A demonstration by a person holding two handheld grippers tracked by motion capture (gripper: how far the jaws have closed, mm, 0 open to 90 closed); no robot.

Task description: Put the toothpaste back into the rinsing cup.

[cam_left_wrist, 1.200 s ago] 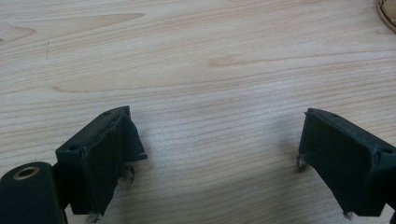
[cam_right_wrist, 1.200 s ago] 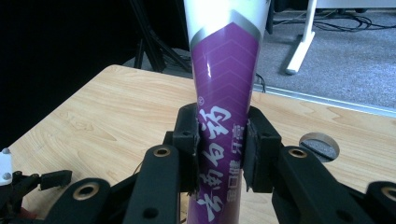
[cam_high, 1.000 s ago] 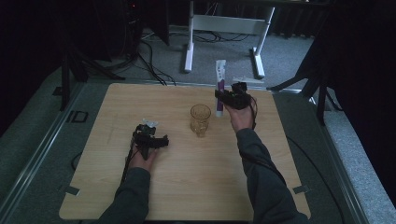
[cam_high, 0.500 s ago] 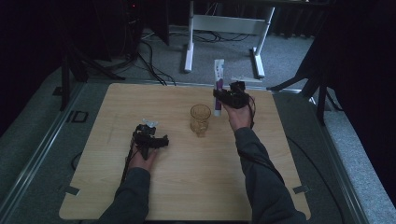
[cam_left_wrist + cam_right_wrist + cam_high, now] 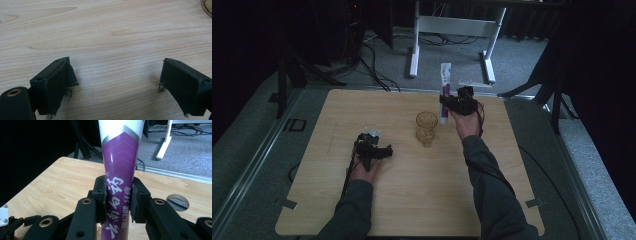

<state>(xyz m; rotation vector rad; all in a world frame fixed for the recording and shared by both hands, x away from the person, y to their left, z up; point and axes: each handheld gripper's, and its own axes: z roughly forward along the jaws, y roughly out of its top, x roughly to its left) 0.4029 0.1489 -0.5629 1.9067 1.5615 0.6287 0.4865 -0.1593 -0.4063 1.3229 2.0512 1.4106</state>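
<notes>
A purple and white tube (image 5: pixel 444 92) with printed characters stands upright above the far side of the table, and my right gripper (image 5: pixel 448 104) is shut on its purple lower part (image 5: pixel 119 187). Both black pads (image 5: pixel 100 195) press against the tube's sides. An amber glass (image 5: pixel 426 128) stands on the wooden table (image 5: pixel 422 200) just left of the tube. My left gripper (image 5: pixel 382 151) rests low near the table's left middle, held by a hand. Its jaws stand wide apart (image 5: pixel 112 82) over bare wood, with nothing between them.
A round hole (image 5: pixel 177 200) is cut in the tabletop near its far right edge. White desk legs (image 5: pixel 414 50) and cables lie on the grey floor beyond the table. A dark stand (image 5: pixel 282 85) rises at the left. Dark surroundings flank both sides.
</notes>
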